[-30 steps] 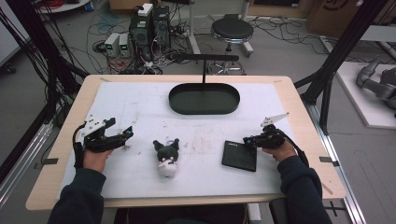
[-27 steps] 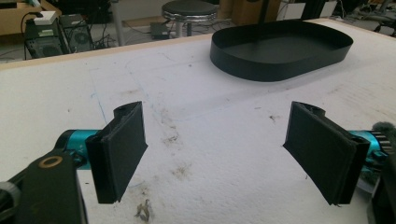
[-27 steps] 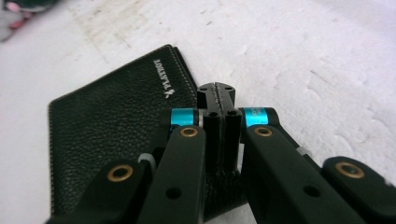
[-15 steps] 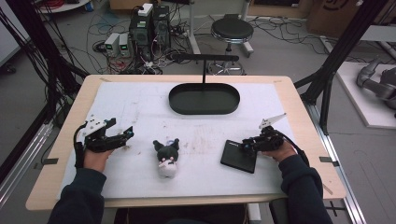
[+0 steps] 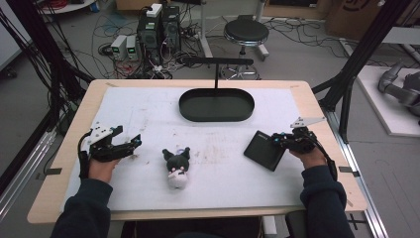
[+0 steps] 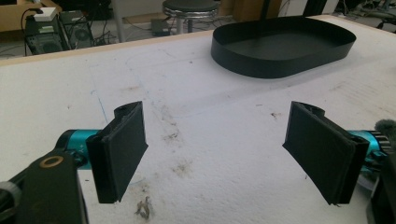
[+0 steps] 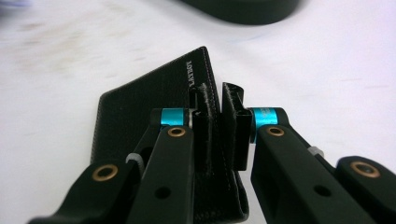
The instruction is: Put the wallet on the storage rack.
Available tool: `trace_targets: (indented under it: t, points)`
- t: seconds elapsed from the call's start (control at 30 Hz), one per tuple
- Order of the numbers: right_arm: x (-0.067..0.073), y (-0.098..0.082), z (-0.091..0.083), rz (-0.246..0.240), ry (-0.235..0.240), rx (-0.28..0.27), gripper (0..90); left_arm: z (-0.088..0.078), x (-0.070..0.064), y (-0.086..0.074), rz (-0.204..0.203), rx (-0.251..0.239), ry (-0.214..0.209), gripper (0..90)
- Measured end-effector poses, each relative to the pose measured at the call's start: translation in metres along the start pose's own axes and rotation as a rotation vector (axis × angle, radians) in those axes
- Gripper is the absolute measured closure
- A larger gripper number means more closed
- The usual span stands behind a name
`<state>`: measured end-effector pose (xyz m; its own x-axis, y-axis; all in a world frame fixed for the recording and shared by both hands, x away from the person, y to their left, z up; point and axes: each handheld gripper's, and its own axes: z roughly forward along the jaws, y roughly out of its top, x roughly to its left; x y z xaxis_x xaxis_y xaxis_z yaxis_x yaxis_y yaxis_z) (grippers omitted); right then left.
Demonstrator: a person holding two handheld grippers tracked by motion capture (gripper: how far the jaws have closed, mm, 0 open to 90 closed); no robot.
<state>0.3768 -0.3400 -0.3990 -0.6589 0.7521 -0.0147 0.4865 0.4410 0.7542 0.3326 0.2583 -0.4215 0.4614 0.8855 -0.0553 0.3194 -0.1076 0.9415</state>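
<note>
Wallet [image 5: 264,149] lies on worktop [image 5: 148,106] right side, its edge pinched between right gripper [image 5: 281,141] jaws; thin grip may slip. Left gripper [image 5: 130,144] jaws wide, empty.

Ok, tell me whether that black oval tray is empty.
Empty: the tray shows a bare black floor in the high view, nothing inside it.

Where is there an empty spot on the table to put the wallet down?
Bare mat lies between the plush toy and the wallet, and along the left, between the tray and the left gripper. The tray's floor is empty too. The right edge is crowded by the right gripper, shut on the wallet.
</note>
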Motion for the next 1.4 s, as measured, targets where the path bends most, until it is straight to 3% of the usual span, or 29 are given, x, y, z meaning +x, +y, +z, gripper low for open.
trace_targets:
  t: [0.13, 0.23, 0.43, 0.47, 0.57, 0.67, 0.93, 1.13, 1.23, 1.33, 1.4]
  points:
    - [0.002, 0.006, -0.017, -0.025, -0.134, -0.049, 84.8, 0.0, 0.0, 0.0, -0.004, -0.002, 0.003, 20.4]
    - [0.006, 0.01, -0.027, -0.045, -0.177, -0.075, 85.4, 0.0, 0.001, 0.0, -0.003, 0.001, 0.005, 20.4]
    - [0.014, 0.013, -0.03, -0.067, -0.15, -0.099, 85.7, 0.0, 0.001, 0.0, -0.003, 0.0, 0.005, 20.4]
    - [0.017, 0.014, -0.031, -0.079, -0.117, -0.111, 85.8, 0.0, 0.001, 0.0, -0.004, -0.001, 0.005, 20.4]
    - [0.023, 0.015, -0.032, -0.098, -0.092, -0.112, 85.8, -0.001, 0.002, 0.0, -0.005, -0.001, 0.01, 20.4]
    - [0.031, 0.016, -0.033, -0.145, -0.032, -0.114, 85.6, -0.002, 0.003, 0.0, -0.006, -0.004, 0.013, 20.4]
    - [0.036, 0.016, -0.031, -0.167, -0.026, -0.112, 82.1, -0.002, 0.003, 0.0, -0.01, -0.006, 0.011, 20.4]
    - [0.041, 0.017, -0.021, -0.214, -0.045, -0.066, 74.5, -0.002, 0.003, 0.0, -0.011, -0.005, 0.012, 20.4]
    - [0.042, 0.018, -0.02, -0.205, -0.041, -0.065, 68.5, -0.003, 0.003, 0.0, -0.013, -0.005, 0.012, 20.4]
    - [0.038, 0.018, -0.018, -0.158, -0.034, -0.074, 58.3, -0.003, 0.003, 0.0, -0.011, -0.002, 0.012, 20.4]
    - [0.037, 0.017, -0.018, -0.142, -0.031, -0.076, 57.4, -0.003, 0.003, 0.0, -0.011, -0.002, 0.013, 20.4]
